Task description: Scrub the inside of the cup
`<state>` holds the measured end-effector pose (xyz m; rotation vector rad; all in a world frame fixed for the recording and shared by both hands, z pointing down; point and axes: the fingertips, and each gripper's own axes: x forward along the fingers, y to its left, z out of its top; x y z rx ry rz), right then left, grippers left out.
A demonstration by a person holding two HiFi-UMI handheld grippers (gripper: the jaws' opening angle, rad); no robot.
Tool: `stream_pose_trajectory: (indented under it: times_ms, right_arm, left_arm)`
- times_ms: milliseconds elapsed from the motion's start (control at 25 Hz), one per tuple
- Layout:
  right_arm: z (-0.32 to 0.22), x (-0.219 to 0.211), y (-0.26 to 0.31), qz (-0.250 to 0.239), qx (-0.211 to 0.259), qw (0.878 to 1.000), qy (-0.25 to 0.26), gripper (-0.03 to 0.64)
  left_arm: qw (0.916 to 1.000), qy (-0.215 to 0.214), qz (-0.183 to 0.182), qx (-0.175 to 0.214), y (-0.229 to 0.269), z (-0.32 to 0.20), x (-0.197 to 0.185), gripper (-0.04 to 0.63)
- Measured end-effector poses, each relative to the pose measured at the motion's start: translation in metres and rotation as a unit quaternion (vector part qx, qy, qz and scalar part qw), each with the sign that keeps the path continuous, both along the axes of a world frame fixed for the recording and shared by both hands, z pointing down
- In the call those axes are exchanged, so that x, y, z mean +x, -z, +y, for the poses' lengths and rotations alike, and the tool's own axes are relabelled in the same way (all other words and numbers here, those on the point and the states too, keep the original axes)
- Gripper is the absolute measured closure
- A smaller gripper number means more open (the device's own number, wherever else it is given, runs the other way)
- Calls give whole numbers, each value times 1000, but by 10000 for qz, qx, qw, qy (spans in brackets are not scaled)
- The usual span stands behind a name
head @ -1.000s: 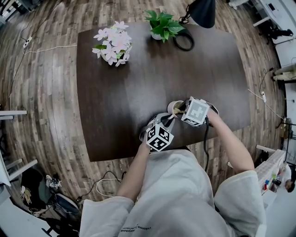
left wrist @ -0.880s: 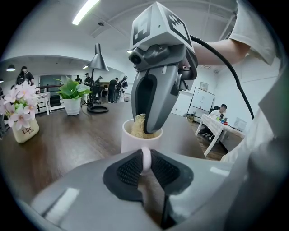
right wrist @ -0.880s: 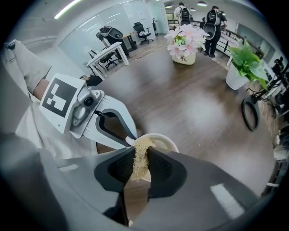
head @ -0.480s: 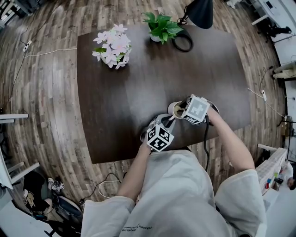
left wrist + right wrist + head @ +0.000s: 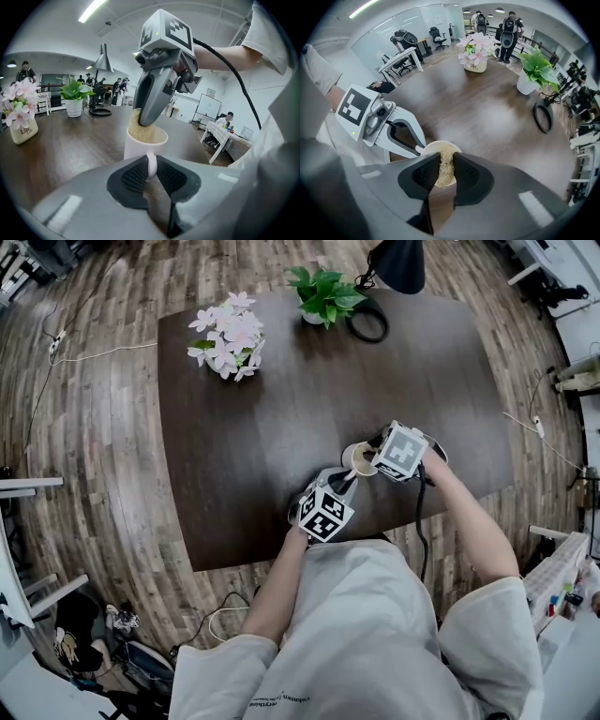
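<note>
A white cup (image 5: 356, 458) (image 5: 143, 145) stands upright on the dark table (image 5: 281, 409), close to the front edge. My left gripper (image 5: 151, 168) (image 5: 339, 486) is shut on the cup's handle (image 5: 151, 164) from the near side. My right gripper (image 5: 444, 169) (image 5: 367, 460) is shut on a tan scrubbing sponge (image 5: 445, 166) (image 5: 136, 129) and reaches down from the right. The sponge sits inside the cup's mouth, against the rim (image 5: 440, 144). The cup's bottom is hidden by the sponge.
A vase of pink flowers (image 5: 227, 329) stands at the back left of the table. A green potted plant (image 5: 323, 294), a black cable coil (image 5: 367, 322) and a black lamp (image 5: 398, 263) are at the back. People stand far off in the room.
My right gripper has shifted slightly up and to the right over the cup with the sponge. The left gripper and the cup stay almost in place.
</note>
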<state>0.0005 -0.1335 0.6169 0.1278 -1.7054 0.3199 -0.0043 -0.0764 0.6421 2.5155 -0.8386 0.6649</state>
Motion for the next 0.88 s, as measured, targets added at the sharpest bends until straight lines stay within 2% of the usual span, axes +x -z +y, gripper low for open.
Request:
stream_pose_trajectory:
  times_ms: [560,760,880]
  right_arm:
    - [-1,6,2,28,408,9991,-53,515]
    - [4,15,7,163,415,9989,-135,515]
    - [3,16,10,78,504,9985,-177,515]
  left_arm:
    - [9998,-44,-5,-197,-1,0,-2,535]
    - [9998,-63,-28,-191,0,0,-3,535]
    - [9998,-84,-18,-166,1,0,-2,535]
